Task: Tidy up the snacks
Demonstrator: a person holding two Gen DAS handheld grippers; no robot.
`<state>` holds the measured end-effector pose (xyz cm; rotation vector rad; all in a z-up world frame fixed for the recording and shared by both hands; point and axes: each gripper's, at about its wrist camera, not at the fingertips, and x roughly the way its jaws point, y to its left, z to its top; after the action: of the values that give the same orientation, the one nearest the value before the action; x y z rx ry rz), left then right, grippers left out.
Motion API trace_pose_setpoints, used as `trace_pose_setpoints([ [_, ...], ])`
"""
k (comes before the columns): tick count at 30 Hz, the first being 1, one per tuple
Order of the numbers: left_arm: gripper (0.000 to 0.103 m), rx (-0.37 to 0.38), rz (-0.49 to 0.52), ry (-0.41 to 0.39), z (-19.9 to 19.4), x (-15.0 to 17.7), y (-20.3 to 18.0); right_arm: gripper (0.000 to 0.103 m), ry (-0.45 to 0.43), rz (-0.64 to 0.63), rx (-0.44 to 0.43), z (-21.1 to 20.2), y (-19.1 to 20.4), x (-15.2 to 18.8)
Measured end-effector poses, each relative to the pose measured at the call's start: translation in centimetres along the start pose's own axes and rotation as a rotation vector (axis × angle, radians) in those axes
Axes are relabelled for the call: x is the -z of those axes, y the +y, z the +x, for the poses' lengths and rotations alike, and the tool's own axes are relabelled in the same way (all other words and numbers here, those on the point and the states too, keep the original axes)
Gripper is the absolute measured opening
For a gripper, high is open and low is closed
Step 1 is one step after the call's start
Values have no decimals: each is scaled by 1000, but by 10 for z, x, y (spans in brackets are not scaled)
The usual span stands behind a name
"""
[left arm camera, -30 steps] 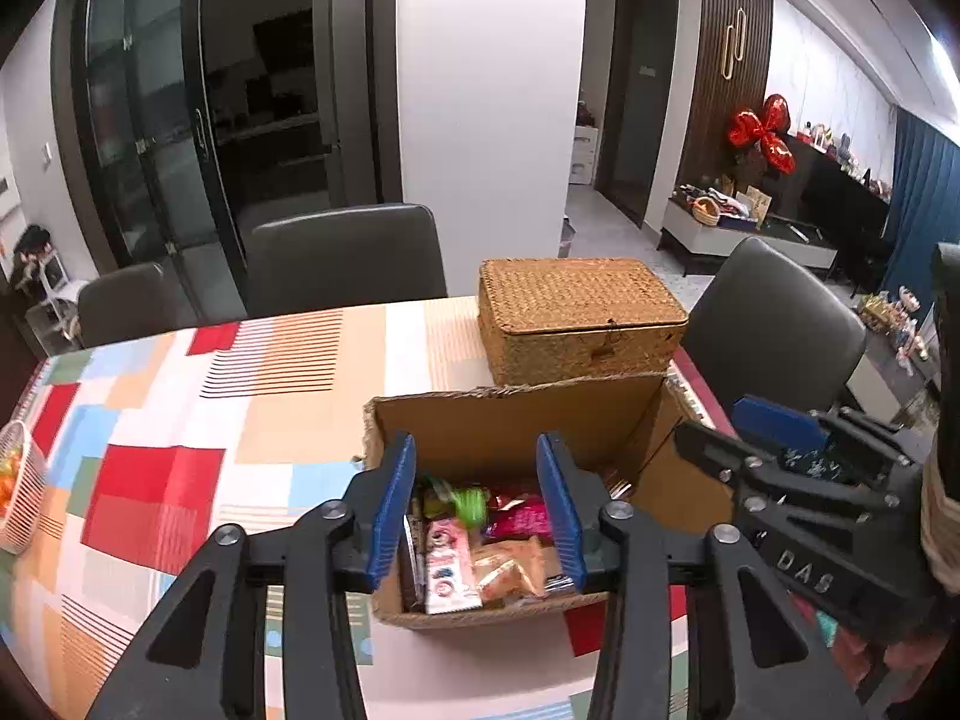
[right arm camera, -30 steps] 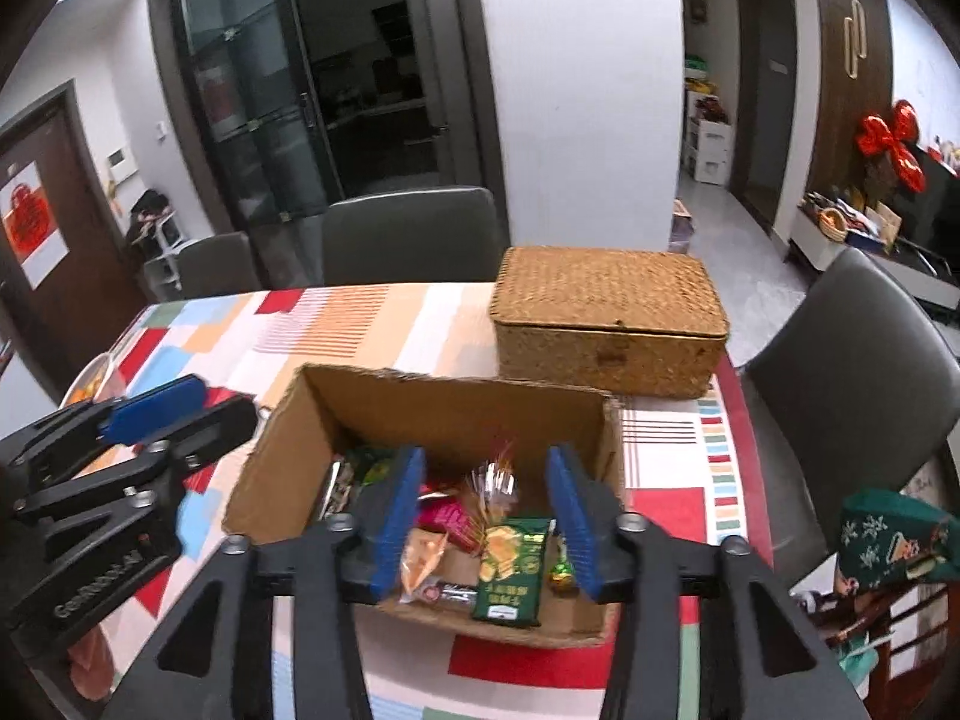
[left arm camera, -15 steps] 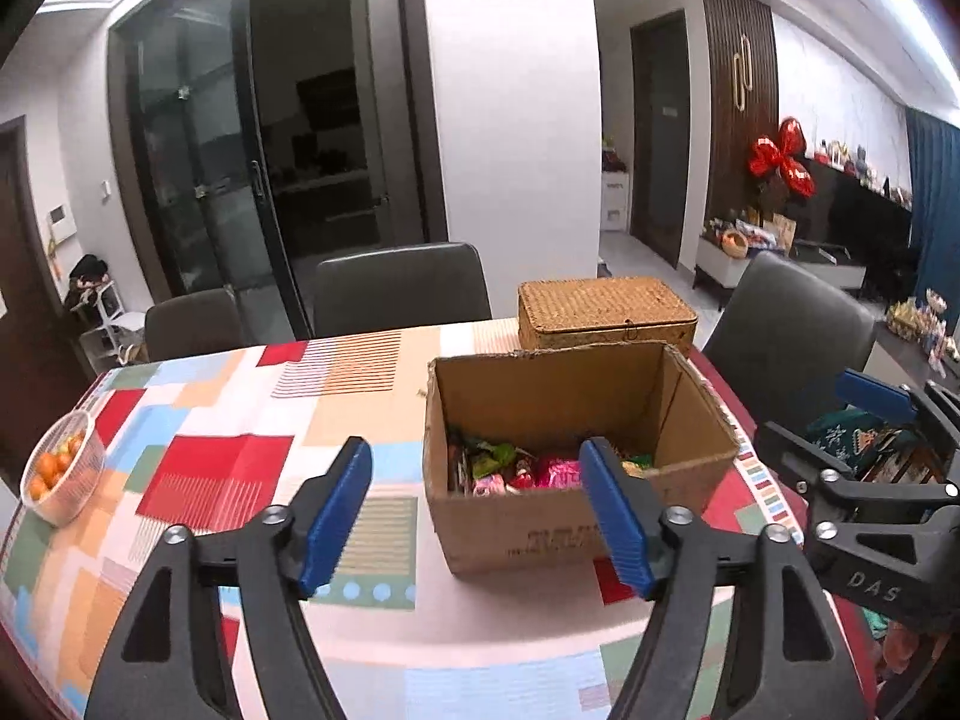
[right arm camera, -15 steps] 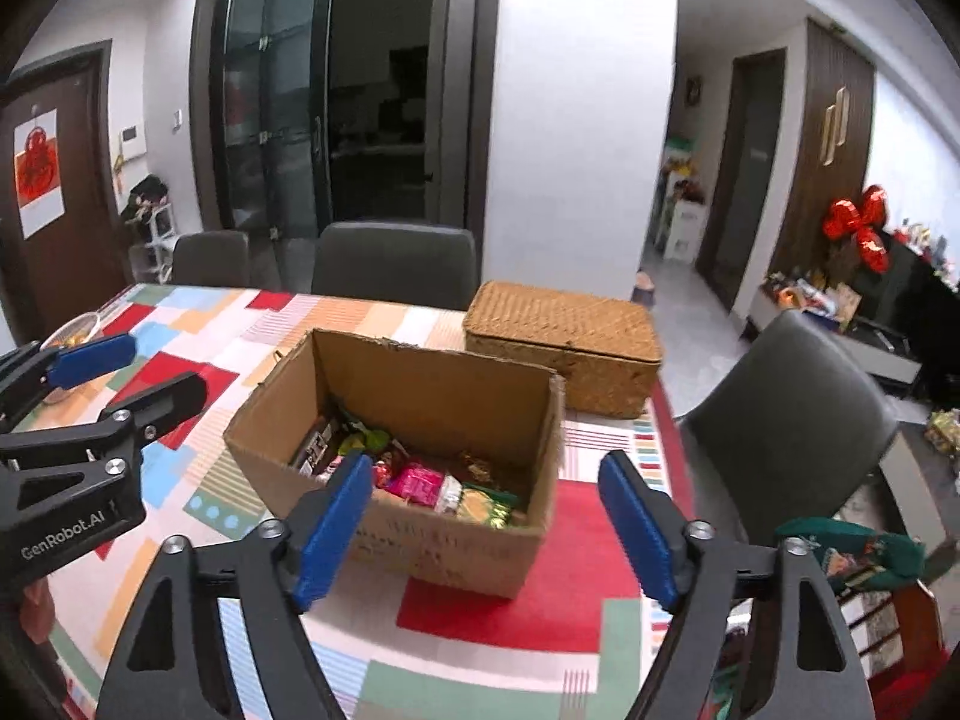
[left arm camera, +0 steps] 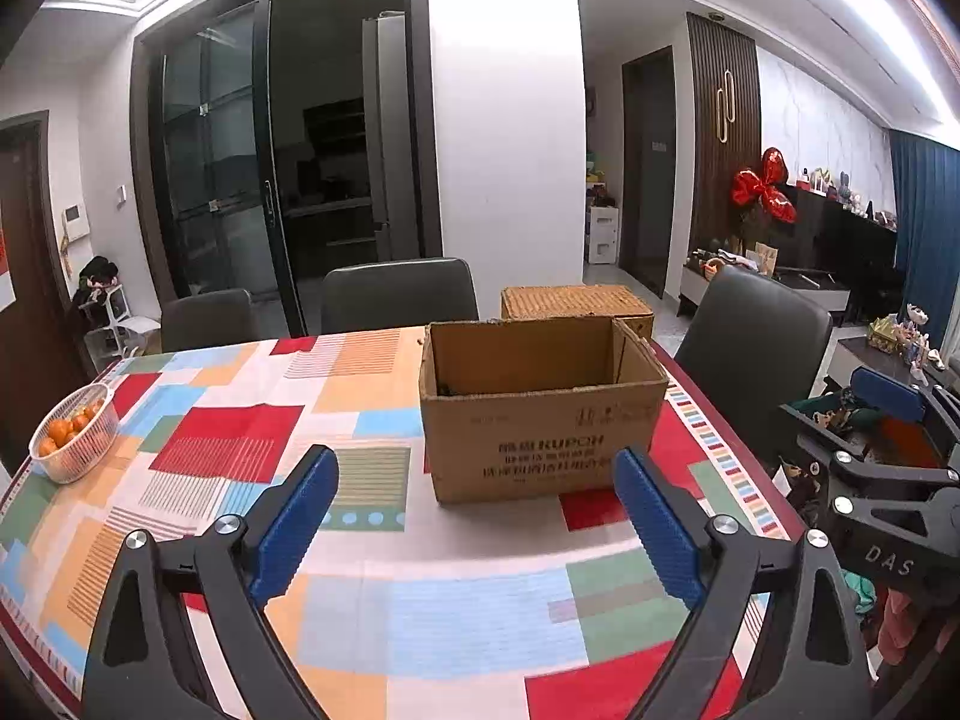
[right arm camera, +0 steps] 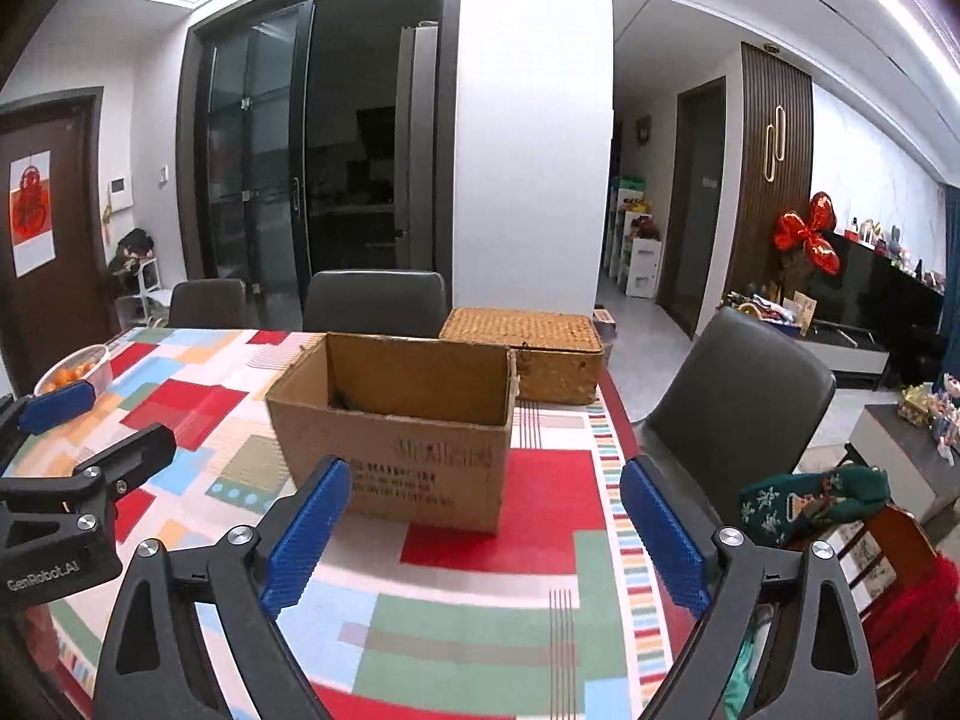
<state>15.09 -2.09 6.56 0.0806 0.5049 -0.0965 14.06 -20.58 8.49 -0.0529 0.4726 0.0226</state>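
An open cardboard box point(left arm camera: 543, 420) point(right arm camera: 396, 420) stands on the patchwork tablecloth point(left arm camera: 240, 438) point(right arm camera: 528, 540); from this low angle its snacks are hidden behind the front wall. Behind it sits a lidded wicker basket point(left arm camera: 576, 303) point(right arm camera: 528, 354). My left gripper point(left arm camera: 474, 498) hangs back from the box, jaws still opening wide, nothing between the blue pads. My right gripper point(right arm camera: 486, 510) is likewise back from the box, jaws opening, nothing held. Each gripper shows at the edge of the other's view: the right gripper point(left arm camera: 882, 480), the left gripper point(right arm camera: 66, 468).
A clear basket of oranges point(left arm camera: 75, 429) point(right arm camera: 78, 369) sits at the table's left edge. Dark chairs point(left arm camera: 396, 294) point(right arm camera: 738, 408) stand behind and to the right of the table. Green and red cloth point(right arm camera: 816, 504) lies on a seat at the right.
Both grippers pulled back from above the box toward the near table edge and their jaws spread wide. The snacks seen inside the box earlier are now hidden by its front wall.
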Motion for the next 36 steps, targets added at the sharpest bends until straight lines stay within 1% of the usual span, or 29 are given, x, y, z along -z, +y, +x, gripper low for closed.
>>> trace_pose_setpoints([
  [4,98,-10,-8,-26,-17,8,2,92,-26,-22,11,-20,7,10],
  [6,103,-5,-14,-29,-23,12,3,92,-32,-18,18,-30,8,15],
  [13,103,-22,-30,-39,-39,25,6,92,-44,-25,6,-48,12,24],
  [20,103,-39,-38,-73,-51,23,8,92,-53,-5,-15,-57,11,25],
  [36,103,-48,-21,-93,-55,24,2,92,-64,19,-31,-64,5,23],
])
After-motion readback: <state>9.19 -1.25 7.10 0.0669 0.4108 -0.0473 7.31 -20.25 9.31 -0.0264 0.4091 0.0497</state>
